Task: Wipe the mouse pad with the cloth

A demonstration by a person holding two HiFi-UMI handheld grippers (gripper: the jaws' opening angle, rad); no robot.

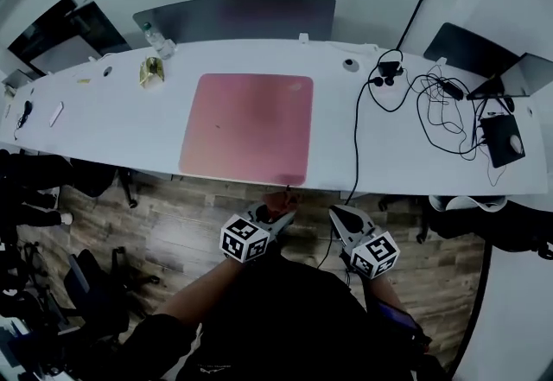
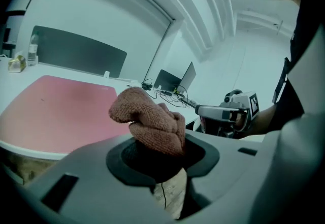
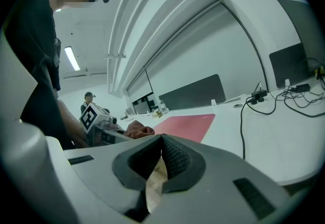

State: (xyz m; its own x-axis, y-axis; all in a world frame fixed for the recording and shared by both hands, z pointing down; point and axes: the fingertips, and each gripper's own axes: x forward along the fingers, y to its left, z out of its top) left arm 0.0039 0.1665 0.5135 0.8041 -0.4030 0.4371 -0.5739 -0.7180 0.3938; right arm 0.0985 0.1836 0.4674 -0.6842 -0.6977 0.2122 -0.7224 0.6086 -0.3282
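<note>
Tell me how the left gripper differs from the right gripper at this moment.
The left gripper is shut on a bunched reddish-brown terry cloth; the right gripper has its jaws together on nothing. The left gripper points at the near edge of the pink rectangular mouse pad, the right gripper at bare white table beside it. Both hang short of the table.
</note>
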